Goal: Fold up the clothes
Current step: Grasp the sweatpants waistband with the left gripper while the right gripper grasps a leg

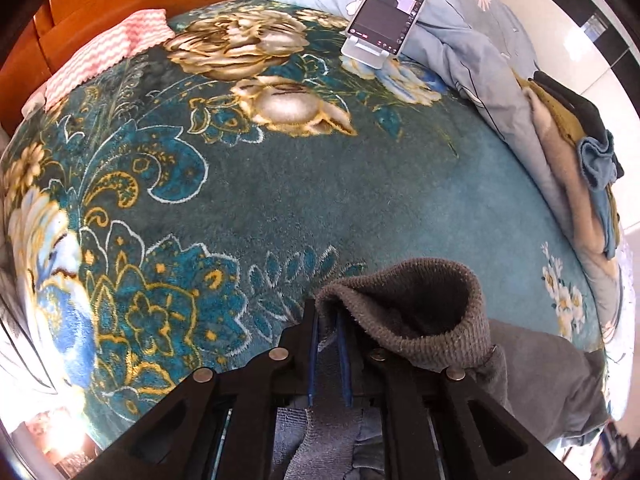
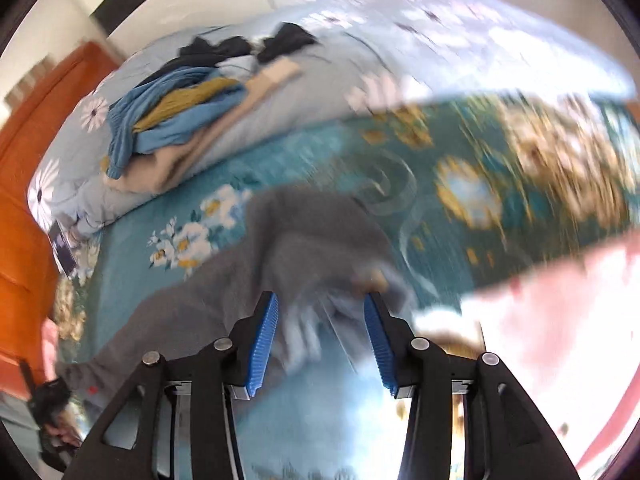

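Black linkage arms of the left gripper [image 1: 328,344] fill the bottom of the left wrist view, angled steeply down at the bed. Its blue pads stand almost together, clenched on a fold of the grey knit garment [image 1: 416,312]. A ribbed cuff of that garment bulges open just right of the pads, and more grey cloth trails off to the lower right. Ahead lies a wide, bare stretch of the teal floral blanket [image 1: 280,184]. Bounding edges: a pink zigzag cloth [image 1: 108,52] and orange wooden headboard [image 1: 80,8] at upper left, a phone on a stand [image 1: 384,16] at the top, a pale blue quilt [image 1: 472,60] and a pile of clothes [image 1: 576,152] along the right.

Right wrist view, heavily blurred: the right gripper [image 2: 320,316] also points down. Its blue pads [image 2: 264,336] stand well apart, released, pressing on nothing. The grey knit garment [image 2: 304,240] lies on the teal floral blanket [image 2: 460,184] beneath and just ahead of the fingertips; whether cloth reaches between them cannot be told. Beyond, the pale blue quilt [image 2: 360,60] rises as a ridge carrying the pile of clothes [image 2: 180,116]. Orange wood [image 2: 24,184] closes the left edge. Open blanket extends to the right.
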